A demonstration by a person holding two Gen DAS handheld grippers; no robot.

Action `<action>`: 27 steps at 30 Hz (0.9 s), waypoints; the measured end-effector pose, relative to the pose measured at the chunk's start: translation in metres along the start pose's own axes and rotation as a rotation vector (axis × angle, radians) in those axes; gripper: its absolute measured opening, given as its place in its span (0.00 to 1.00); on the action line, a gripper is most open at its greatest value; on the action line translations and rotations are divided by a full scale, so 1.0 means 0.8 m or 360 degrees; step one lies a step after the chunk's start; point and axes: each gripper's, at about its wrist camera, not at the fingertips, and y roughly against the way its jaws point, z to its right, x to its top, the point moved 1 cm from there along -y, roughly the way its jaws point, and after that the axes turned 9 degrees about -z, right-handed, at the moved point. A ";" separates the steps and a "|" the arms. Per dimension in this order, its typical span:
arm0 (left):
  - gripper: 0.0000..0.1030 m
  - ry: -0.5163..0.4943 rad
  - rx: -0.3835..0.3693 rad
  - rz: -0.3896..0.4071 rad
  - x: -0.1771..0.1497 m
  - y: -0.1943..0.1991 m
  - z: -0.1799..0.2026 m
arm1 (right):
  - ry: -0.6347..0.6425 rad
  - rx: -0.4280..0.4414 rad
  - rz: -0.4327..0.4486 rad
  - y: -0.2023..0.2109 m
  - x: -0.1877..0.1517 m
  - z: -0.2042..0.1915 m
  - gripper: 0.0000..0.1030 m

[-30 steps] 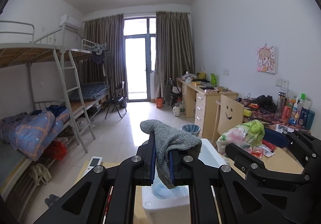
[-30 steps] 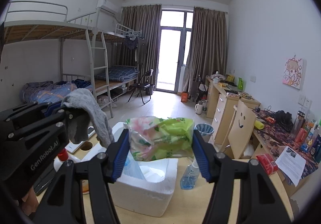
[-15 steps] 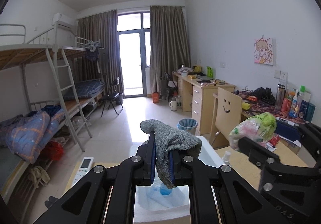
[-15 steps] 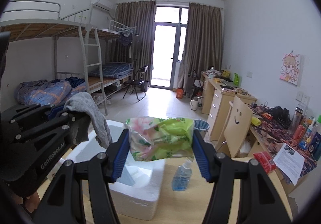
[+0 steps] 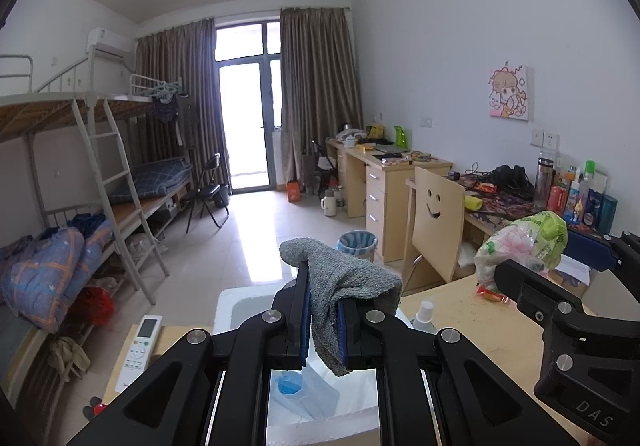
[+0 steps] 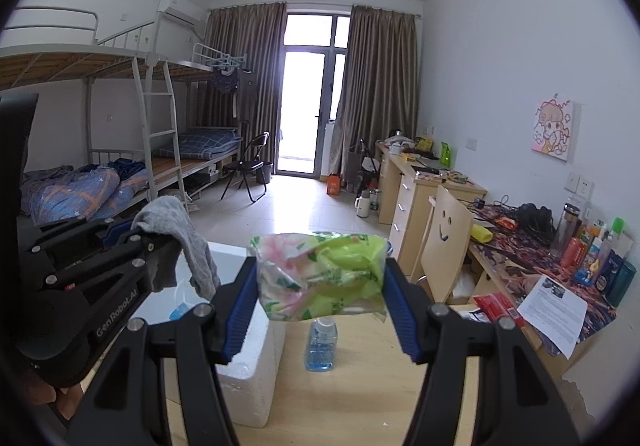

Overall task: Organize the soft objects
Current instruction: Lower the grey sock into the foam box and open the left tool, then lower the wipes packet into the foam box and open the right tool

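Both tools were matte black plastic linkages joined by round silver screws. The left gripper (image 5: 323, 320) carried ribbed blue pads and white "GenRobot.AI" lettering along its side; the right gripper (image 6: 320, 296) had matching blue pads and "DAS" near its base.

White walls, tiled floor (image 5: 224, 246), bunk beds (image 5: 80, 150) — curtained glass door (image 6: 306, 102)

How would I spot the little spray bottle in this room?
Find the pale wooden table nearest the cameras, with the white foam box on it. Just right of the box stands the spray bottle, upright. It is the only clear bottle of blue liquid there, directly beneath the held green-and-pink plastic packet.
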 end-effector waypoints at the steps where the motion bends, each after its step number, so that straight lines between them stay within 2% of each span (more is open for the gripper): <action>1: 0.11 0.0003 0.0001 -0.0007 0.000 -0.002 0.000 | 0.0001 -0.0008 -0.0001 -0.001 0.000 0.001 0.63; 4: 0.12 0.0011 0.0015 -0.0019 0.001 -0.007 -0.002 | -0.0003 -0.0015 -0.0004 -0.002 -0.001 0.003 0.63; 6: 0.19 0.0009 0.0021 -0.0050 0.000 -0.013 -0.002 | -0.0014 -0.0021 -0.0004 -0.003 -0.001 0.004 0.63; 8: 0.46 0.0027 0.0012 -0.0060 0.000 -0.015 -0.001 | -0.0016 -0.0024 -0.0003 -0.003 -0.001 0.001 0.63; 9: 0.55 0.0030 0.0030 -0.0055 0.000 -0.015 -0.001 | -0.0017 -0.0025 -0.0003 -0.003 0.000 0.001 0.63; 10: 0.69 0.0026 0.0044 -0.0047 0.000 -0.015 -0.001 | -0.0016 -0.0024 -0.0003 -0.004 0.000 0.001 0.63; 11: 0.79 0.0020 0.0055 -0.0030 0.000 -0.014 -0.001 | -0.0020 -0.0026 -0.0002 -0.004 -0.001 0.001 0.63; 16: 0.96 0.0007 0.0138 0.0018 -0.001 -0.008 0.000 | -0.0027 -0.0039 -0.0004 -0.005 -0.003 0.004 0.63; 27: 0.98 0.0064 0.0191 0.0063 -0.003 0.008 -0.017 | -0.0003 -0.0025 -0.0003 -0.006 -0.006 0.000 0.63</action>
